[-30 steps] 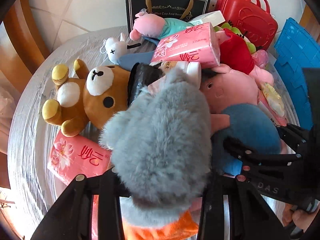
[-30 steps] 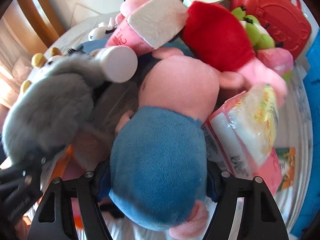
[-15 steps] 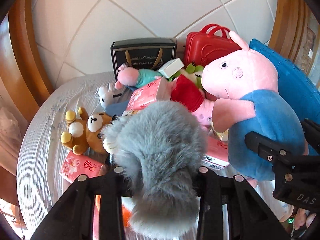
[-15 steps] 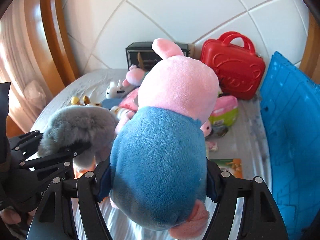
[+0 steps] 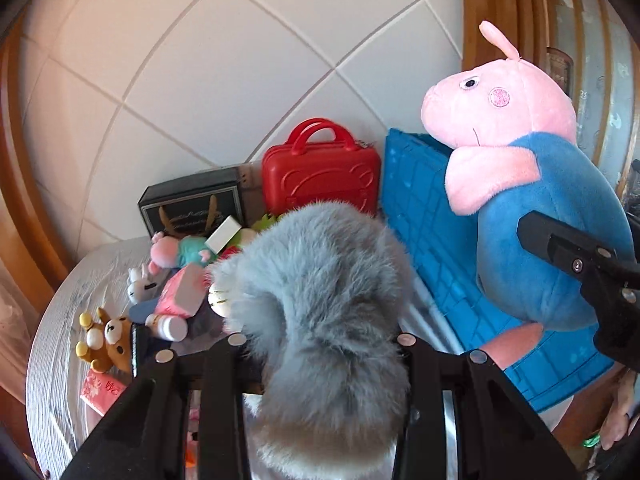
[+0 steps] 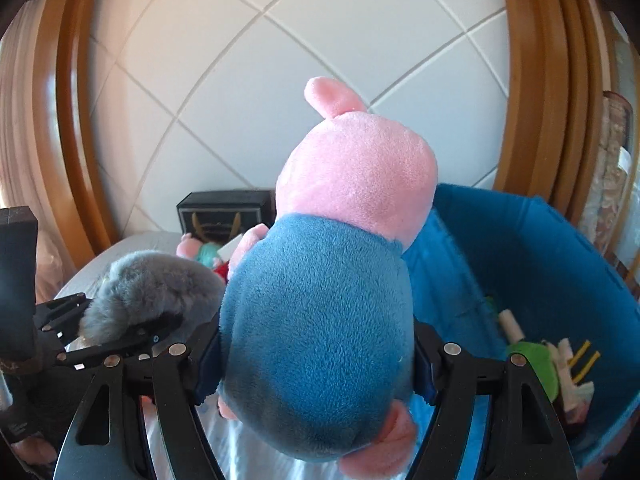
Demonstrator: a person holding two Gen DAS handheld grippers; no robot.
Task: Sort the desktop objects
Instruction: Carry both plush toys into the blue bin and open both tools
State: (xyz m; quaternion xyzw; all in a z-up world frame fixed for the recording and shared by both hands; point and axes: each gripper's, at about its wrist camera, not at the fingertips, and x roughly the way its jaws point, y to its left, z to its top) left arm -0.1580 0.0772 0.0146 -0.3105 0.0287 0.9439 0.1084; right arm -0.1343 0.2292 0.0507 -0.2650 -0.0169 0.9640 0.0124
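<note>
My left gripper is shut on a grey fluffy plush toy, held in the air above the round table. To its right, my right gripper is shut on a pink pig plush in a blue dress, its pads pressed into the blue body. In the left wrist view the pig hangs upright in front of the blue crate. The right wrist view shows the grey plush at lower left and the blue crate open to the right, just beyond the pig.
Left on the table are a brown bear plush, pink tissue pack, small pig plush and white bottle. A red case and black gift bag stand by the tiled wall. A green toy lies inside the crate.
Both grippers have risen from the heap with their plush toys and swung right toward the blue crate. The table items now look small and far below.
</note>
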